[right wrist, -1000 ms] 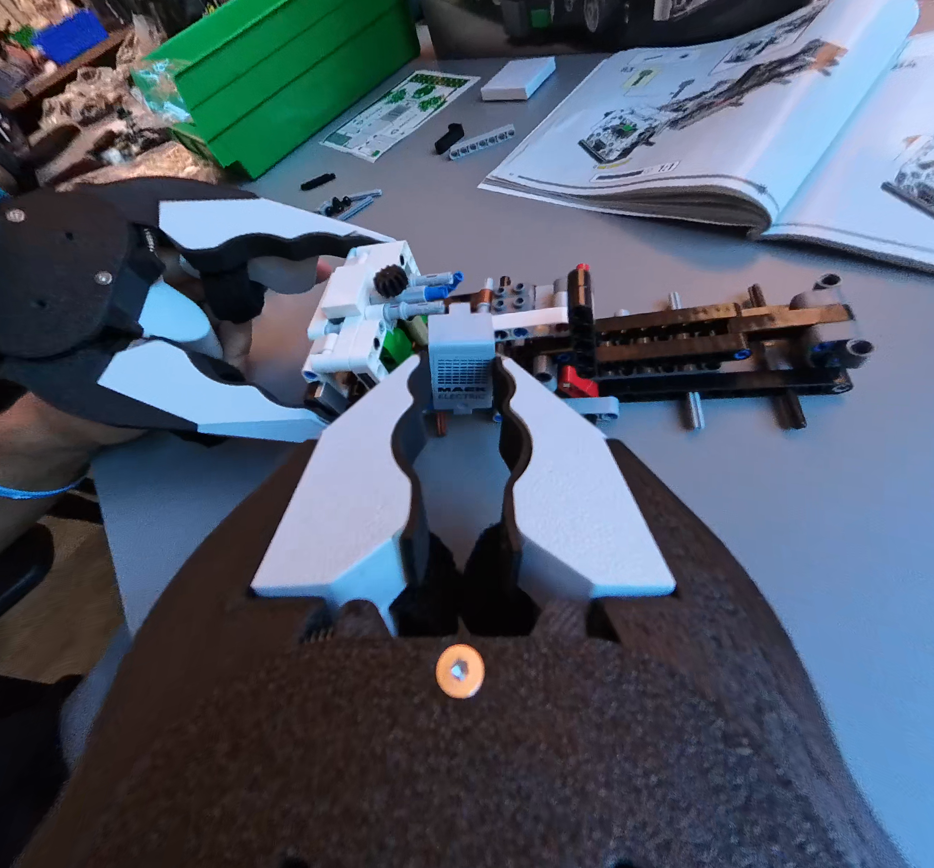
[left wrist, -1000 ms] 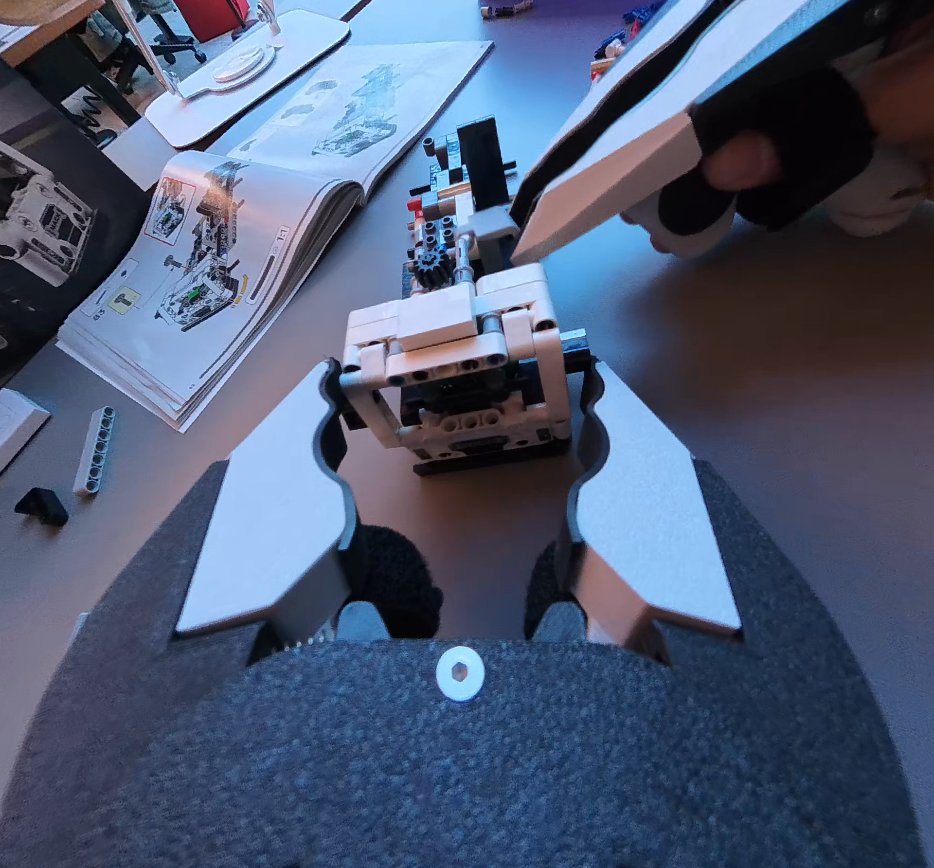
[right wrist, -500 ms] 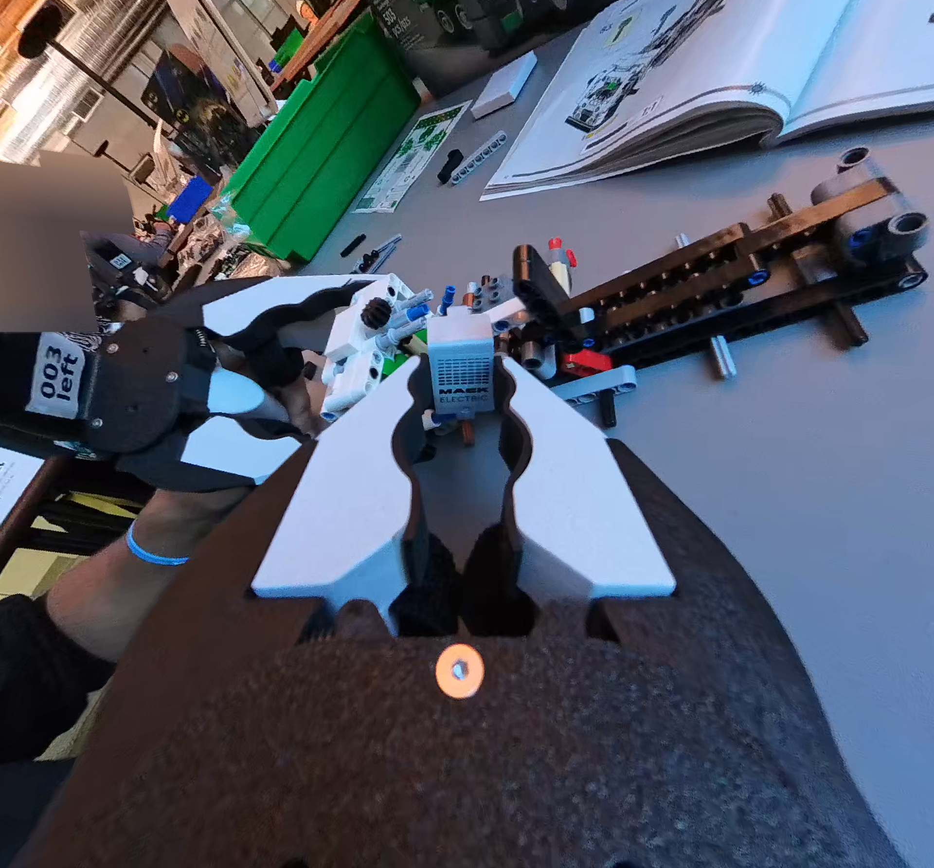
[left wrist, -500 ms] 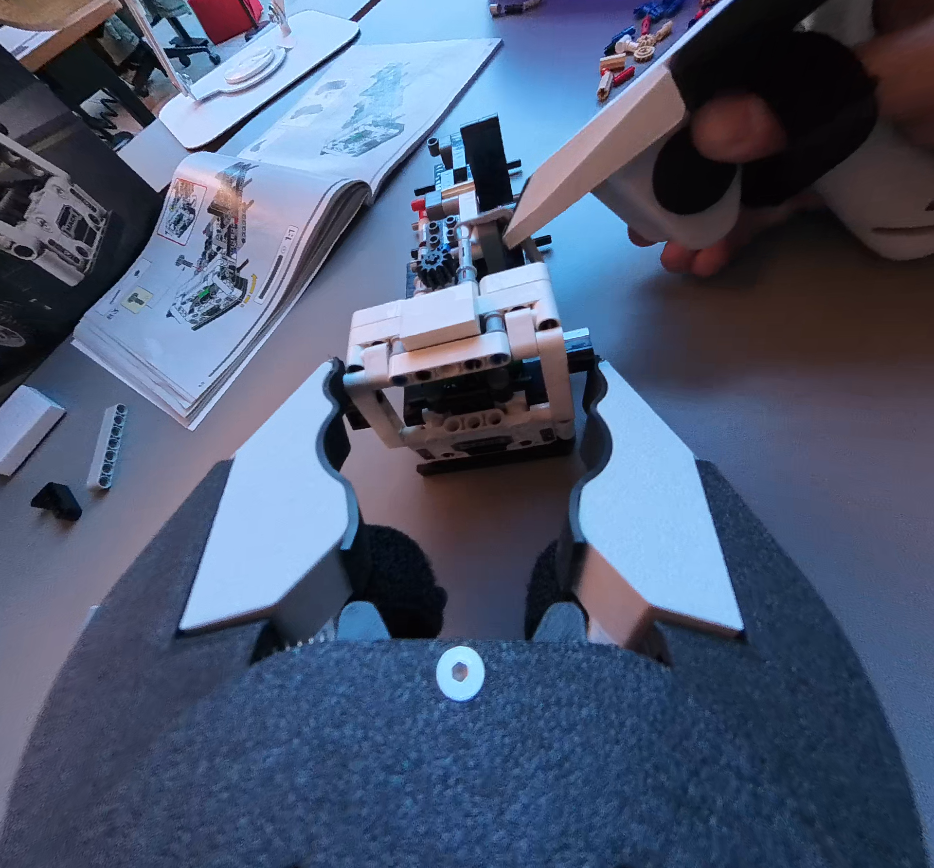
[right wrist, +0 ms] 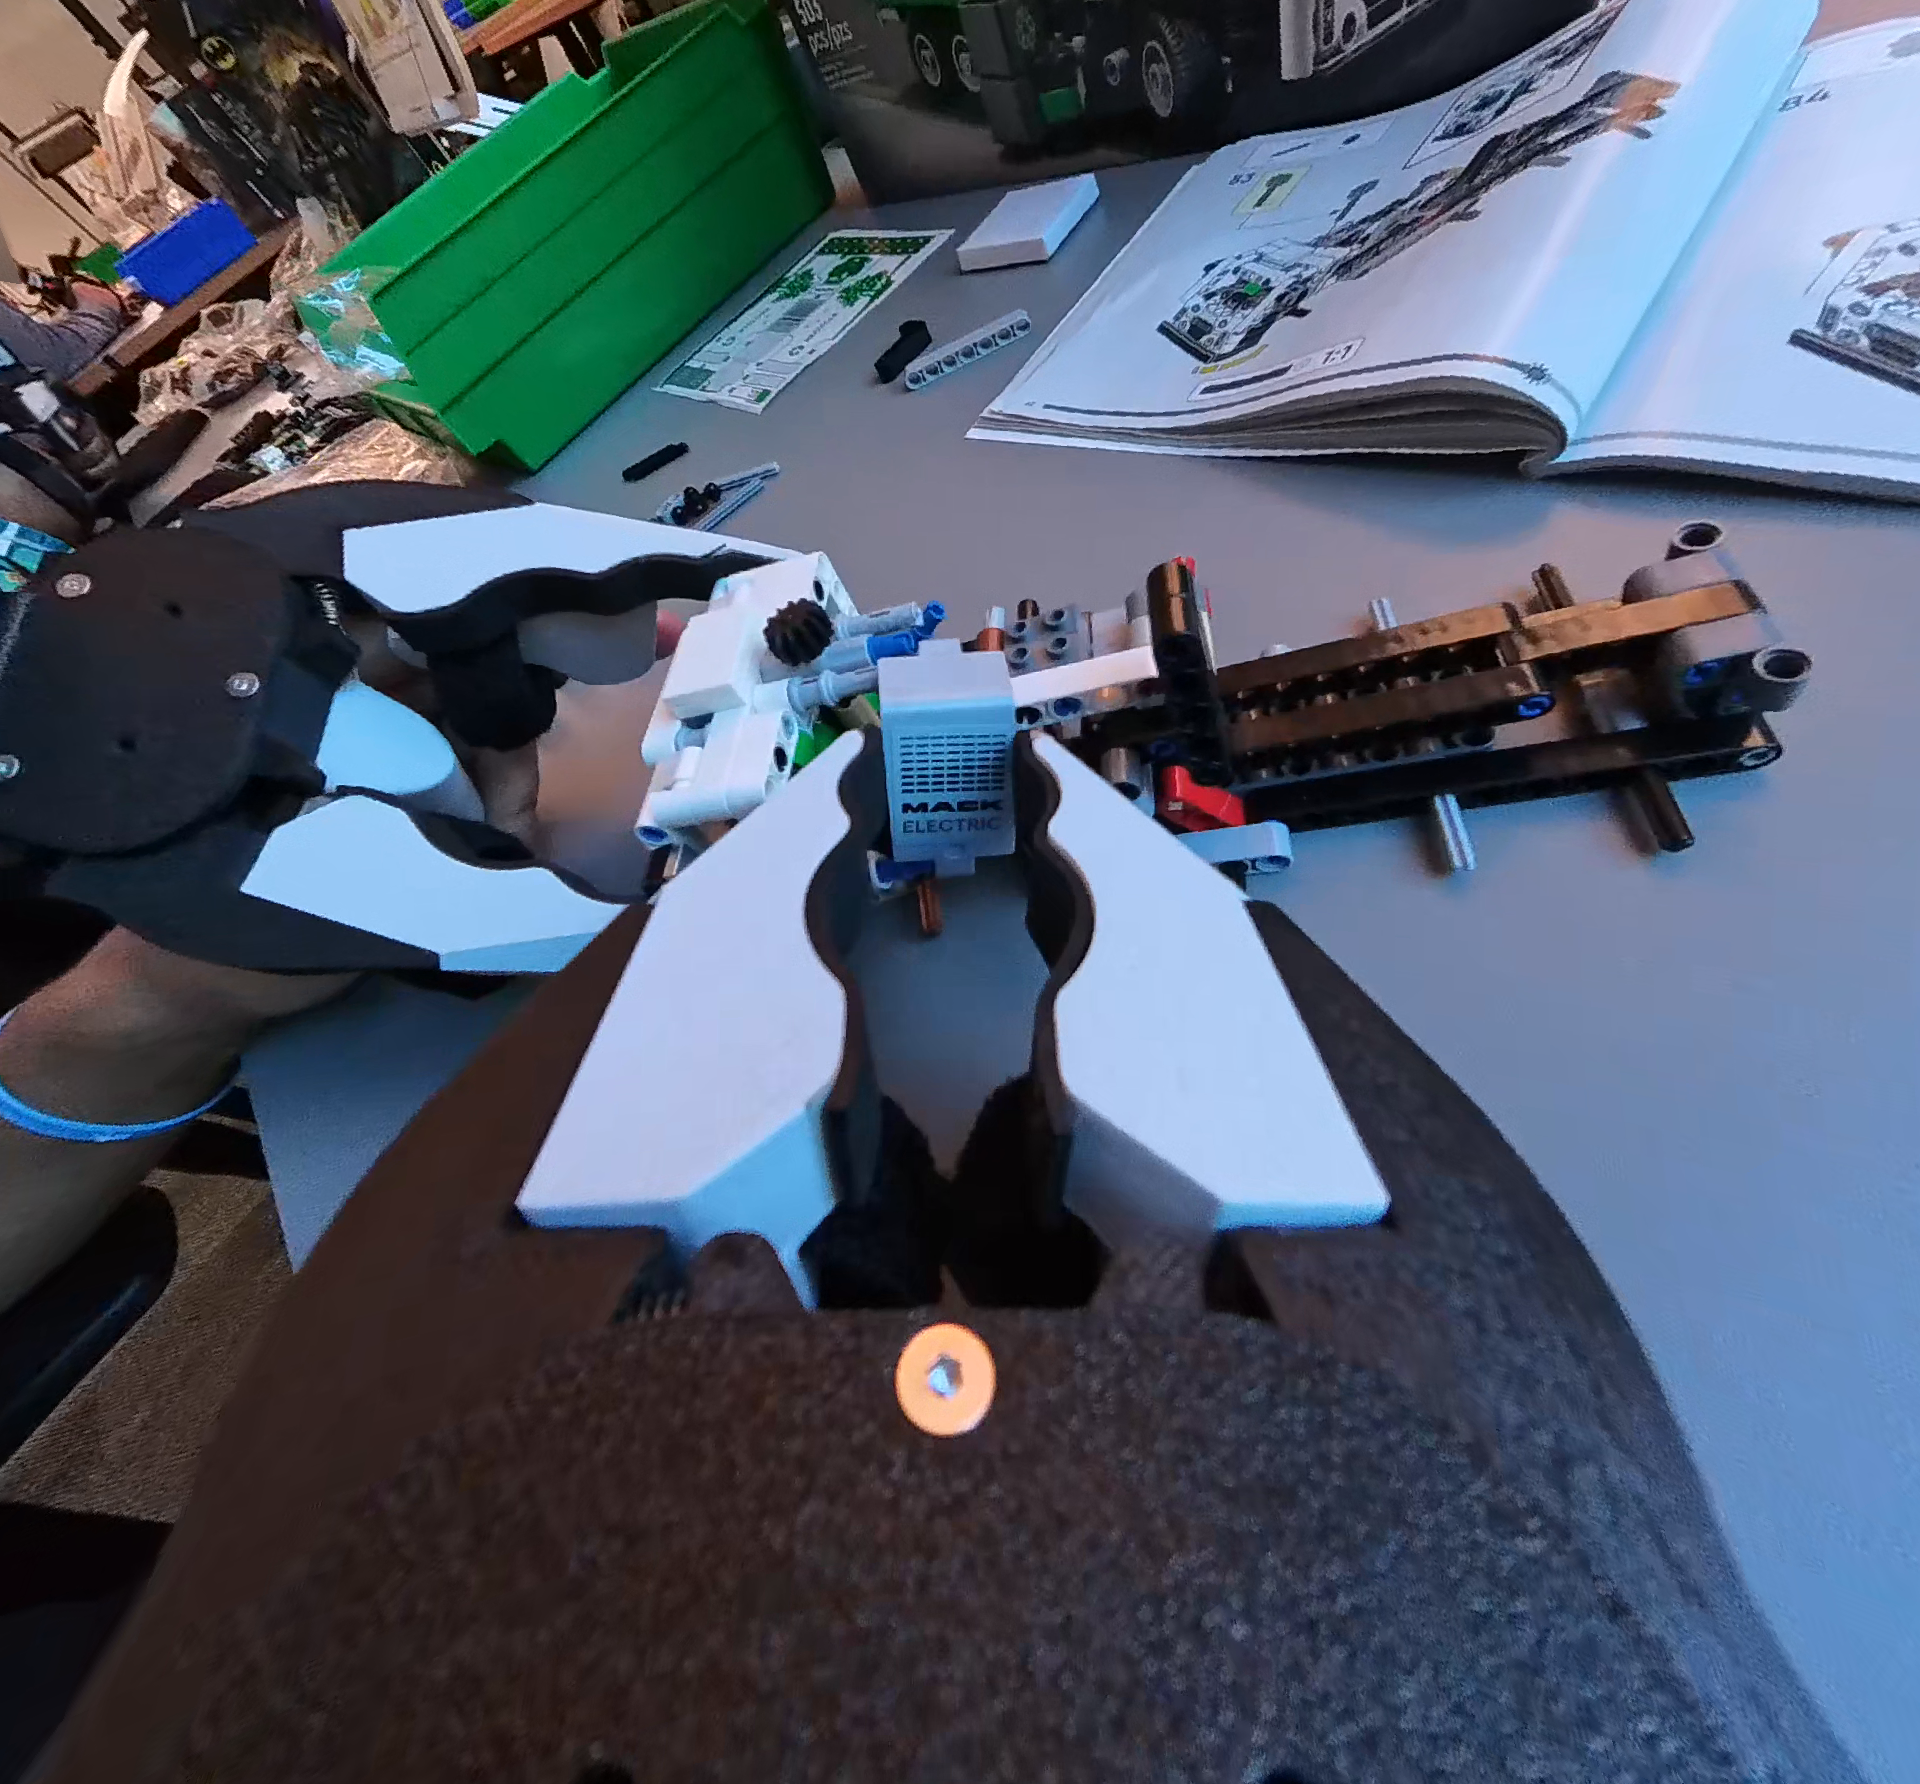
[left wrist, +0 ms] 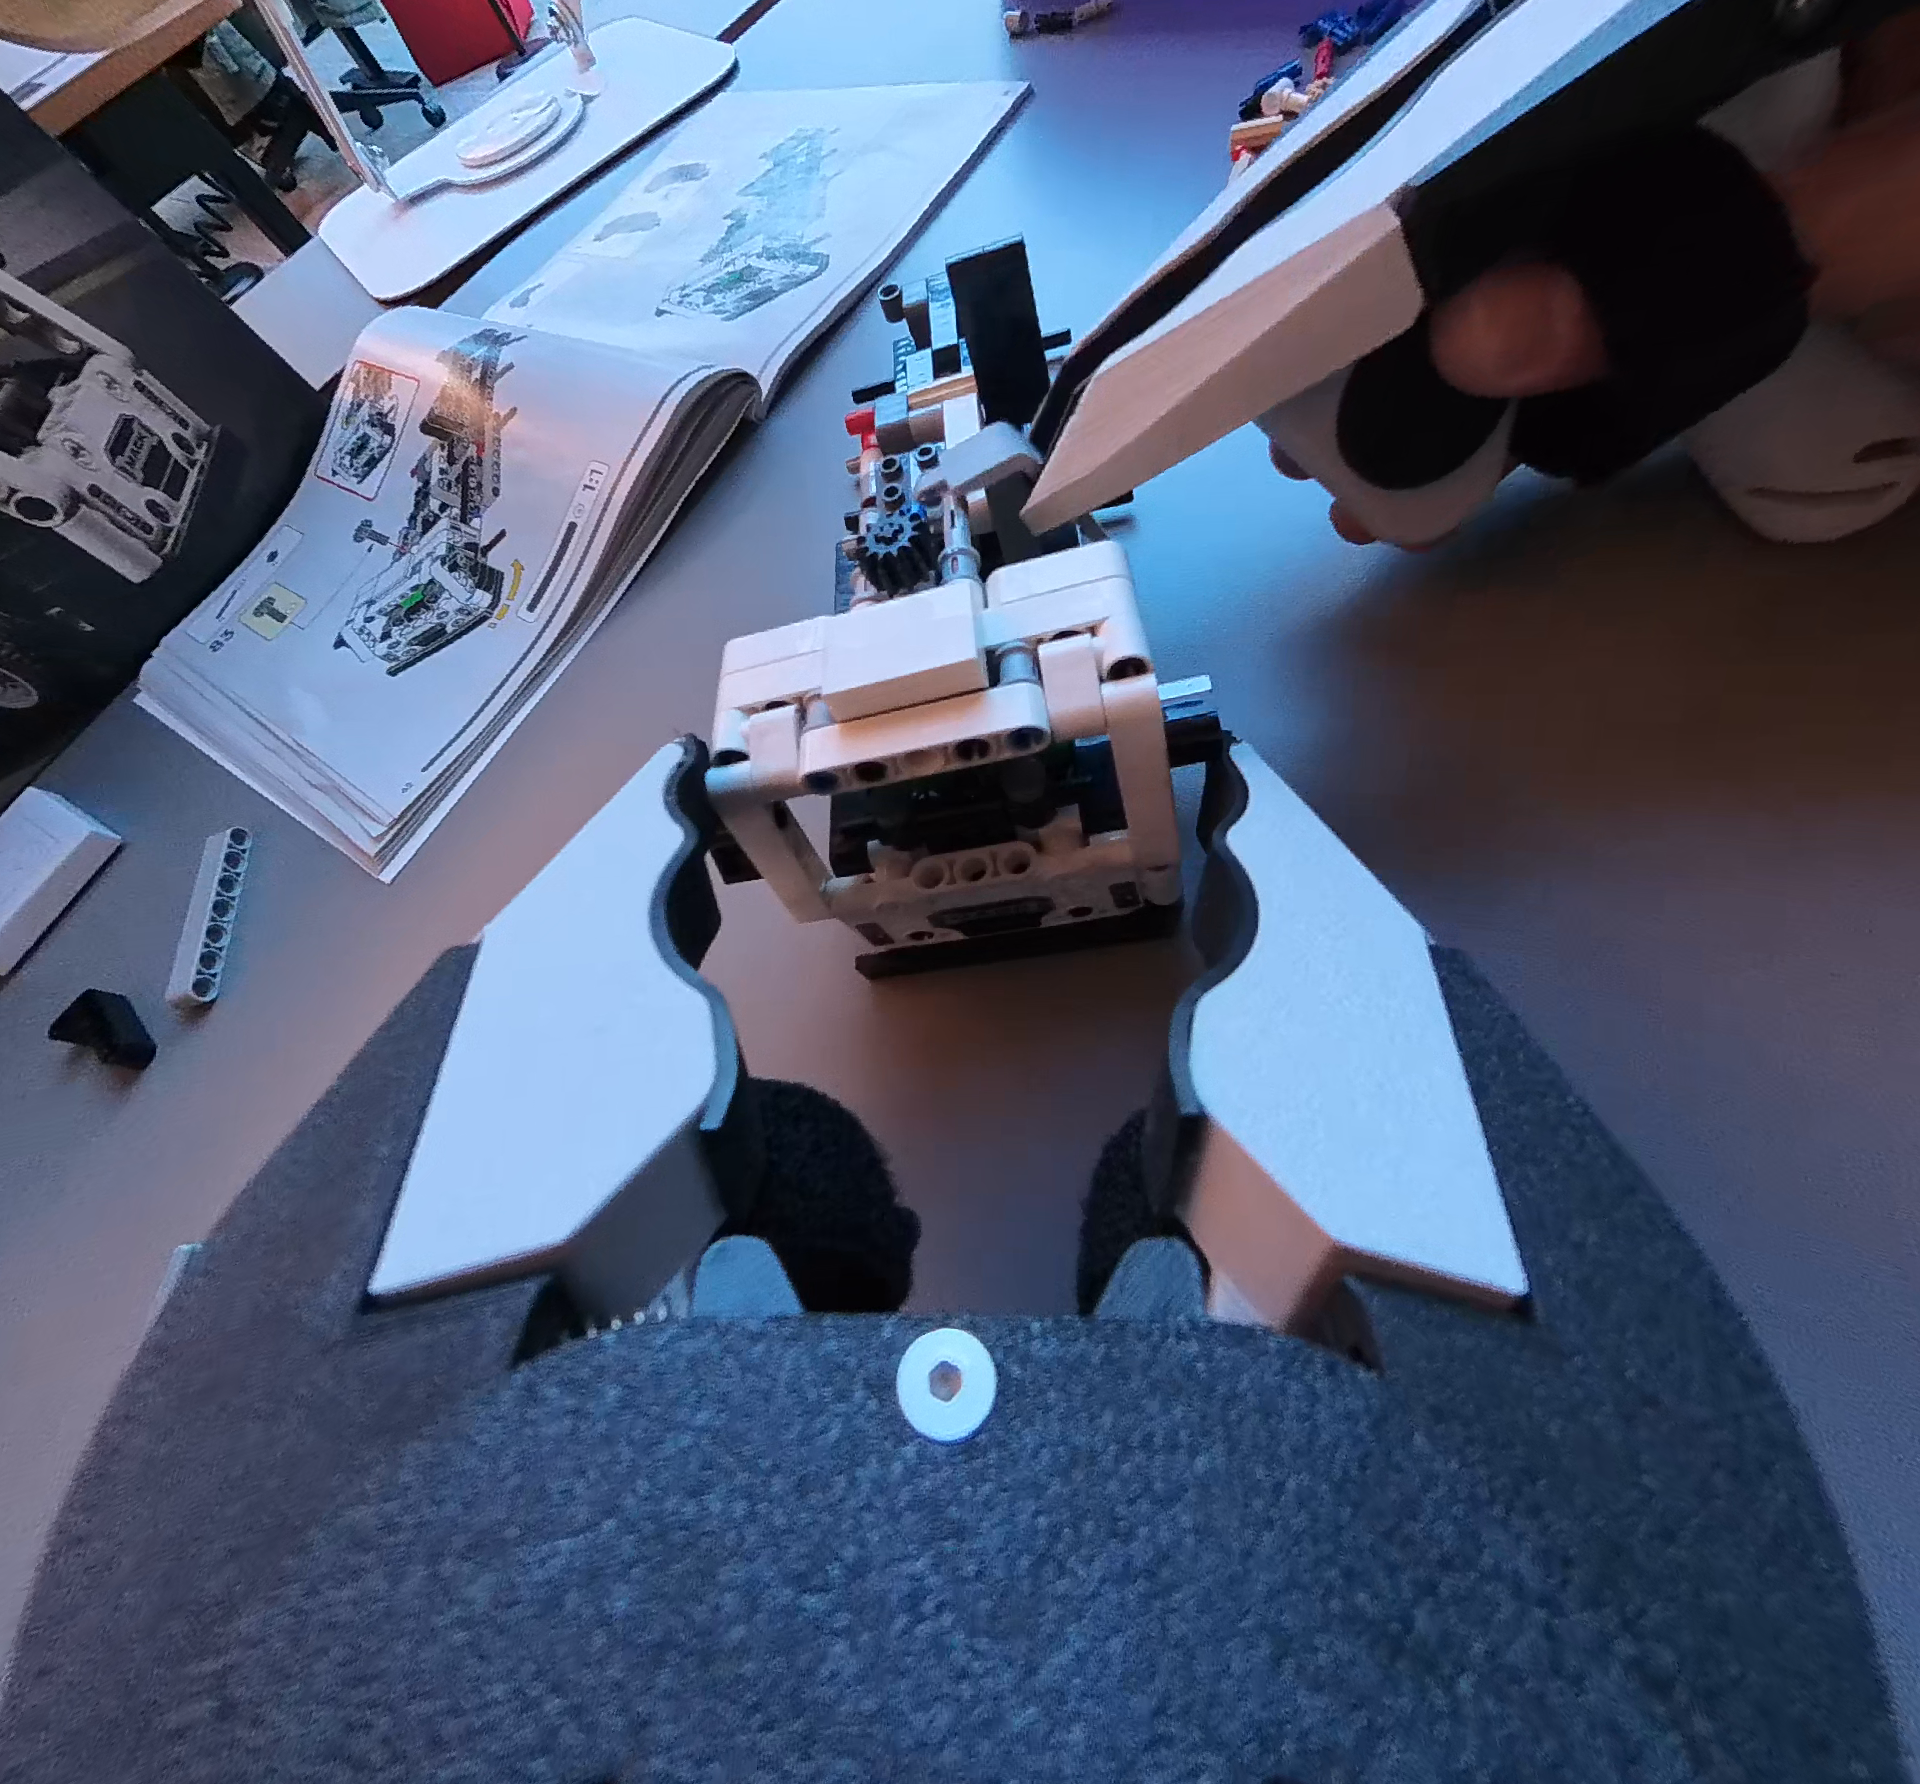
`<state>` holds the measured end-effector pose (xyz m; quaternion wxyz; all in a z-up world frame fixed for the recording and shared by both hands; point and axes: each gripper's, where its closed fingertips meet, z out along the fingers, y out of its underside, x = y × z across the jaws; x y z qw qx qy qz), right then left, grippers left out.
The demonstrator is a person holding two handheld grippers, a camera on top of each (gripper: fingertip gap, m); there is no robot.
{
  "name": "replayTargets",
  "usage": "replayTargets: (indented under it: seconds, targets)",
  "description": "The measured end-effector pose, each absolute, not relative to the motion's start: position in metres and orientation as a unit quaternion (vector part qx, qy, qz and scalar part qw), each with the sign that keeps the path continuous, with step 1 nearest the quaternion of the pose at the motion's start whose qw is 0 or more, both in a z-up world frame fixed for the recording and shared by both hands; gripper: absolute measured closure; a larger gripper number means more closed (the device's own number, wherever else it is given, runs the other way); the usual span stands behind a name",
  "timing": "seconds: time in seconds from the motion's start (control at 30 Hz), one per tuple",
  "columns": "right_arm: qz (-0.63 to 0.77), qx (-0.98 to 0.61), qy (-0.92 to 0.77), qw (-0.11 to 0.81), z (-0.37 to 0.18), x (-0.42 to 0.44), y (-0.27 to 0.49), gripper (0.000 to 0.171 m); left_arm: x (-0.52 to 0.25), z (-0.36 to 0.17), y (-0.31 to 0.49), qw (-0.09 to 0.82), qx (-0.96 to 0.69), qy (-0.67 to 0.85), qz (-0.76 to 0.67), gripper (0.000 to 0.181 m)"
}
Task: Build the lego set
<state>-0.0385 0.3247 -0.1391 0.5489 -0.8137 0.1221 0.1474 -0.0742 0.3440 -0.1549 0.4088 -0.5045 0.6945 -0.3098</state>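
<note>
Lego truck chassis, long, black and white plastic (right wrist: 1351,695), lies on the grey desk (right wrist: 1558,1059); left gripper (left wrist: 951,799) clamps its white cab end to steady it, while right gripper (right wrist: 940,799) pinches the grey grille block (right wrist: 948,747), seemingly for fitting

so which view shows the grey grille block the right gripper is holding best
The right wrist view: the grey grille block faces the camera, clamped between the right gripper's fingers. In the left wrist view only its top edge shows, past the white cab frame and partly behind that gripper's tip.
</note>
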Motion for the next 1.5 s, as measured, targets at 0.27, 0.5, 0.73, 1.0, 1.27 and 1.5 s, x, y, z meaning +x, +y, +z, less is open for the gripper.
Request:
replayTargets:
  seconds: [0.27, 0.5, 0.73, 1.0, 1.27, 1.5]
  targets:
    - [0.109, -0.821, 0.097, 0.552, -0.1381, -0.0388, 0.3257, 0.148, -0.0738, -0.1549, 0.3443, 0.409, -0.505, 0.694, -0.310, 0.089]
    - [0.096, -0.821, 0.090, 0.556, -0.1365, -0.0387, 0.3238, 0.148, -0.0735, -0.1549, 0.3445, 0.410, -0.505, 0.694, -0.308, 0.089]
    - [0.119, -0.816, 0.099, 0.558, -0.1358, -0.0381, 0.3224, 0.148, -0.0732, -0.1549, 0.3446, 0.410, -0.506, 0.693, -0.308, 0.089]
    - [0.132, -0.813, 0.098, 0.559, -0.1348, -0.0390, 0.3204, 0.148, -0.0732, -0.1549, 0.3445, 0.410, -0.507, 0.693, -0.309, 0.089]
    - [0.107, -0.819, 0.088, 0.557, -0.1358, -0.0398, 0.3208, 0.148, -0.0733, -0.1550, 0.3444, 0.410, -0.507, 0.692, -0.309, 0.089]
    - [0.073, -0.824, 0.063, 0.558, -0.1355, -0.0403, 0.3210, 0.148, -0.0734, -0.1550, 0.3443, 0.410, -0.508, 0.692, -0.309, 0.089]
